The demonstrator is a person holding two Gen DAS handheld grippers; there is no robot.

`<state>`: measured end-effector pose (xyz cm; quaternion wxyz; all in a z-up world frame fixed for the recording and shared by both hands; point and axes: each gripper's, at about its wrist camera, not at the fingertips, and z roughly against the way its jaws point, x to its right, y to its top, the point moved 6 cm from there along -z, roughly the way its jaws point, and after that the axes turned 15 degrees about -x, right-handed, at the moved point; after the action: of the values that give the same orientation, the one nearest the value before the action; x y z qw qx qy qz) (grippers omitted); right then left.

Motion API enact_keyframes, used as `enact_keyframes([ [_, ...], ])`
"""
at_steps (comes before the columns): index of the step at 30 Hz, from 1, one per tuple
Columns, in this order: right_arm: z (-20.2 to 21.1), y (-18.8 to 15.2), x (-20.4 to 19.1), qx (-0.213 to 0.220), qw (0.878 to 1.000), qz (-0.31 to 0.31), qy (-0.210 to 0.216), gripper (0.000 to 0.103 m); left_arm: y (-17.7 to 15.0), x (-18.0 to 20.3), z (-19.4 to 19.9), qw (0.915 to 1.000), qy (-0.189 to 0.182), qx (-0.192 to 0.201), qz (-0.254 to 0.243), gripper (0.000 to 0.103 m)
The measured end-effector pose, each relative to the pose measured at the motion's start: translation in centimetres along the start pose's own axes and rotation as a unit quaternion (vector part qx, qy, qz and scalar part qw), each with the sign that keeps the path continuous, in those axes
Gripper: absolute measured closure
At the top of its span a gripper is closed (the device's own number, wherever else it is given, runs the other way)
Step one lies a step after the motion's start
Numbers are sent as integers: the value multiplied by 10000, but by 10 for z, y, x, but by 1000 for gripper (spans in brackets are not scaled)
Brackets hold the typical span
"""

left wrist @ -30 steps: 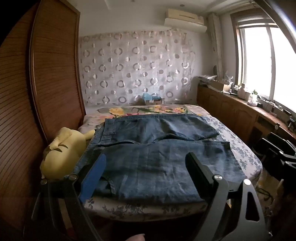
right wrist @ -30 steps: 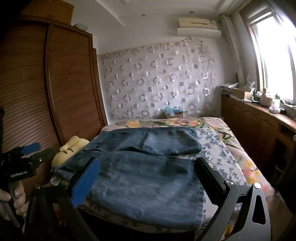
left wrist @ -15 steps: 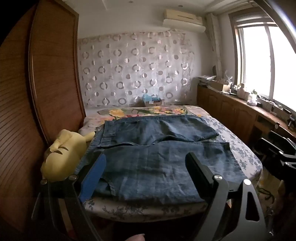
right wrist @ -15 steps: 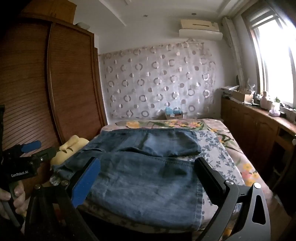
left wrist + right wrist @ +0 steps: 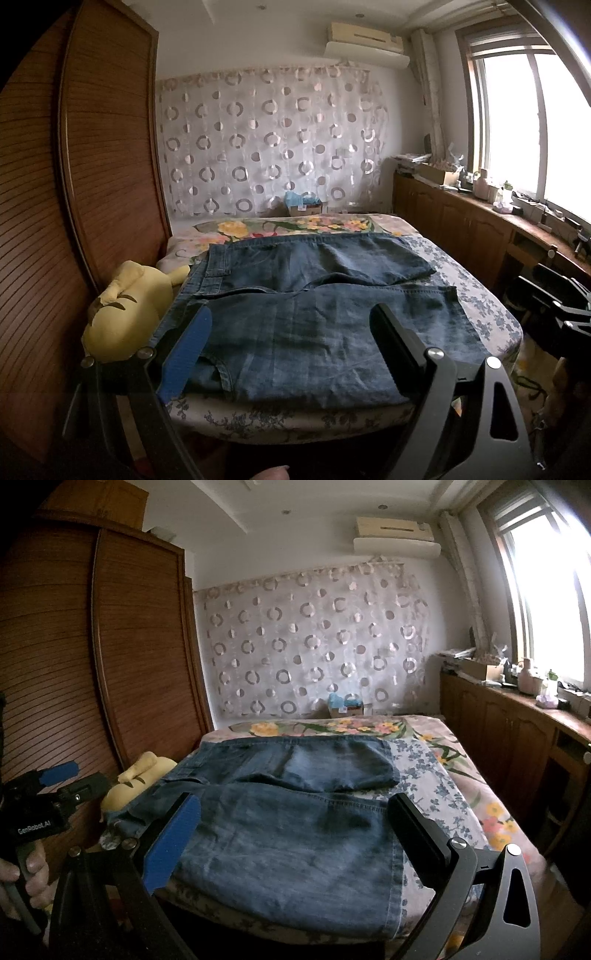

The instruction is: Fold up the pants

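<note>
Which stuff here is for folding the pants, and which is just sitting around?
For the job:
jeans
bed
left gripper, open
right gripper, open

Just lying about:
yellow plush toy
small box behind the bed
clutter on the window counter

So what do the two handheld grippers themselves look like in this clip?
Both match: the left gripper and the right gripper each have a black frame with silver bolts, one finger faced with a ribbed blue pad and one plain black finger. In the right wrist view, the left unit's black body carries white "GenRobot.AI" lettering, held by a bare hand. No cables show.
</note>
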<state>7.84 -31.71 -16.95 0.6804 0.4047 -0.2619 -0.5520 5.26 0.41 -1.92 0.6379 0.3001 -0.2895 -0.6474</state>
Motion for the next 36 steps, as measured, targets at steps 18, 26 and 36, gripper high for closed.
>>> enact_keyframes([
  [18, -1, -2, -1, 4, 10000, 29, 10, 2, 2, 2, 2, 10000, 11, 40, -8, 15],
  [26, -1, -2, -1, 5, 10000, 28, 16, 2, 2, 2, 3, 10000, 12, 56, -5, 15],
  [36, -1, -2, -2, 13, 10000, 36, 11, 2, 1, 2, 3, 10000, 12, 74, -2, 15],
])
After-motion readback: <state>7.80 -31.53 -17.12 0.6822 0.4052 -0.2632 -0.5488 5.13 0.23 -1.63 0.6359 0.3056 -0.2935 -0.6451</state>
